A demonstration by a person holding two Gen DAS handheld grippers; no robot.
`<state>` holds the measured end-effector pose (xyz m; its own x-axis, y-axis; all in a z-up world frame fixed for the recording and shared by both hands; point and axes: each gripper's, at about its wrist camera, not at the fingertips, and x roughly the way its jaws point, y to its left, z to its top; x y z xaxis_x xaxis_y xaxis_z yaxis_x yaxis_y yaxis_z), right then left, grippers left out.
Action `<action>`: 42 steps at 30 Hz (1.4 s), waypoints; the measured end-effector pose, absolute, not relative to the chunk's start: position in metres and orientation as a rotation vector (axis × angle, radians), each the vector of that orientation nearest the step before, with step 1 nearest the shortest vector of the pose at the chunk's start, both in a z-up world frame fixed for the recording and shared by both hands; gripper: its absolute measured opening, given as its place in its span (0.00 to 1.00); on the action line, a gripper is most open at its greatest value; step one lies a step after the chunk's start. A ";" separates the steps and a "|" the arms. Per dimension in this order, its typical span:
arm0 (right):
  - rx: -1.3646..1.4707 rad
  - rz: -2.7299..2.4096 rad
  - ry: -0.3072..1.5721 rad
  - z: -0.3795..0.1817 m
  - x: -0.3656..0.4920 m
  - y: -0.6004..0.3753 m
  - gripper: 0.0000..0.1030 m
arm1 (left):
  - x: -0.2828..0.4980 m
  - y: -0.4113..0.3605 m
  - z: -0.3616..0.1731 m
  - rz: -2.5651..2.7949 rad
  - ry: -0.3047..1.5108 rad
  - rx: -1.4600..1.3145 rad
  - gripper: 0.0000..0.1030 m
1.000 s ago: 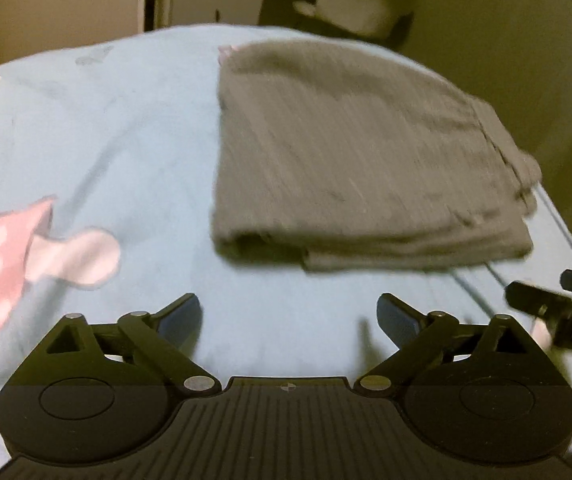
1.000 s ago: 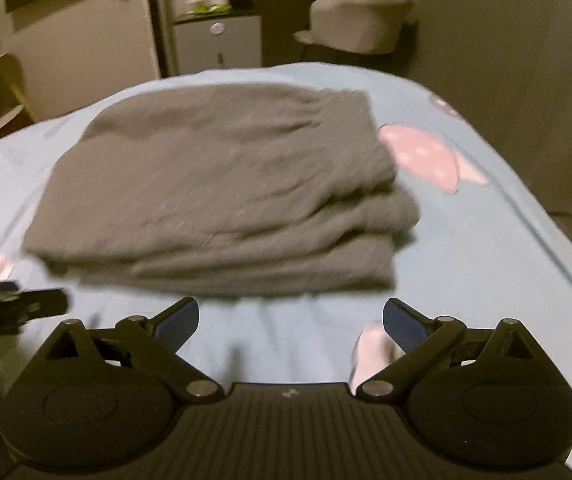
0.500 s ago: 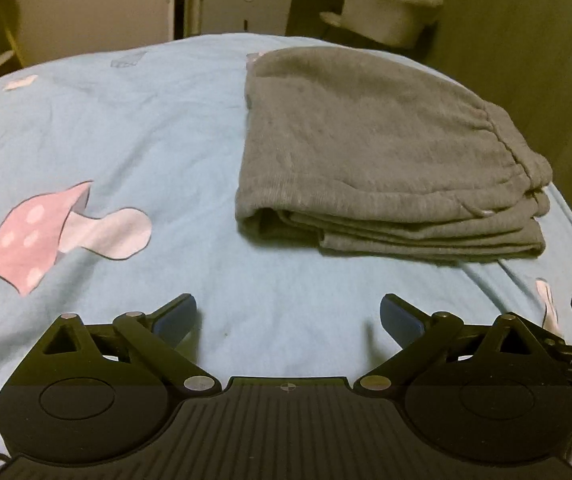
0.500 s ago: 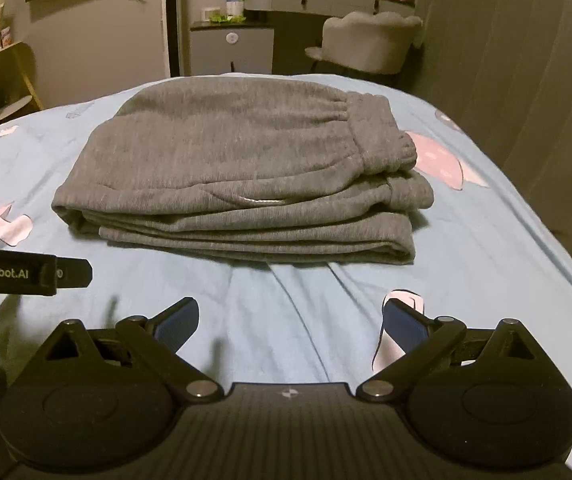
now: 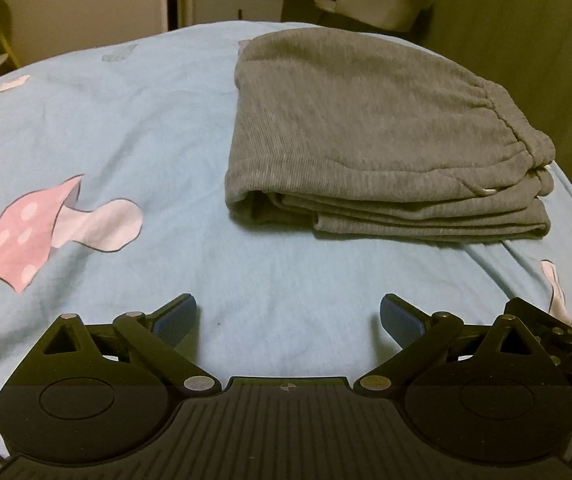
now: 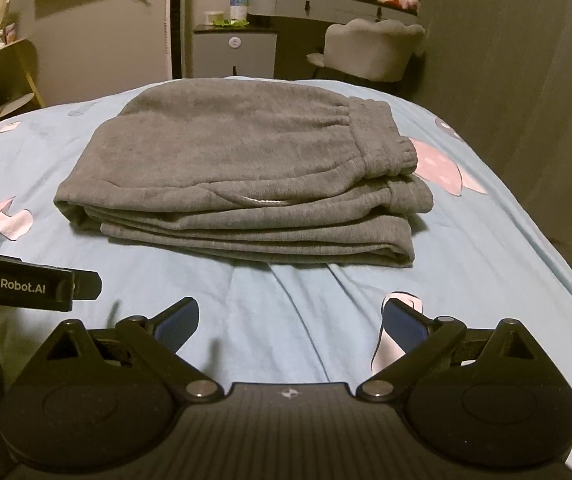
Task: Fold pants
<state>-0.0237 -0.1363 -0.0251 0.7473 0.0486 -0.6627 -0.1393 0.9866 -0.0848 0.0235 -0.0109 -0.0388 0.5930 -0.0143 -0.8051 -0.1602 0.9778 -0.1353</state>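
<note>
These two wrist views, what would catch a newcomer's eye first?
A thick, neatly folded pair of grey knit pants lies in a layered stack in the middle of the light blue bedsheet. Pink mushroom prints dot the sheet on either side of it. Both claws, left claw and right claw, are open and empty in front of the stack.

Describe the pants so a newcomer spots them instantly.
Start at the light blue bedsheet printed with pink mushrooms. The grey pants lie on it as a folded stack. They are the only garment there, with an elastic waistband at the right end.
</note>
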 end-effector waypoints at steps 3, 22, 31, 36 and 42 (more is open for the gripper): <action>-0.120 0.098 0.728 -0.026 -0.023 -0.138 0.96 | 0.024 -0.011 -0.039 0.082 0.935 -0.200 0.98; -0.103 0.075 0.741 -0.029 -0.021 -0.141 0.96 | 0.025 -0.011 -0.041 0.074 0.941 -0.198 0.98; -0.097 0.073 0.747 -0.029 -0.021 -0.142 0.96 | 0.025 -0.012 -0.042 0.077 0.942 -0.201 0.98; -0.094 0.071 0.746 -0.029 -0.021 -0.143 0.96 | 0.026 -0.011 -0.042 0.075 0.944 -0.198 0.98; -0.090 0.069 0.747 -0.030 -0.021 -0.144 0.96 | 0.026 -0.012 -0.043 0.077 0.945 -0.197 0.98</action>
<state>-0.0207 -0.1437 -0.0295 0.7319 0.0305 -0.6807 -0.0943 0.9939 -0.0569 0.0261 -0.0115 -0.0431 0.5845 -0.0205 -0.8111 -0.1516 0.9793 -0.1339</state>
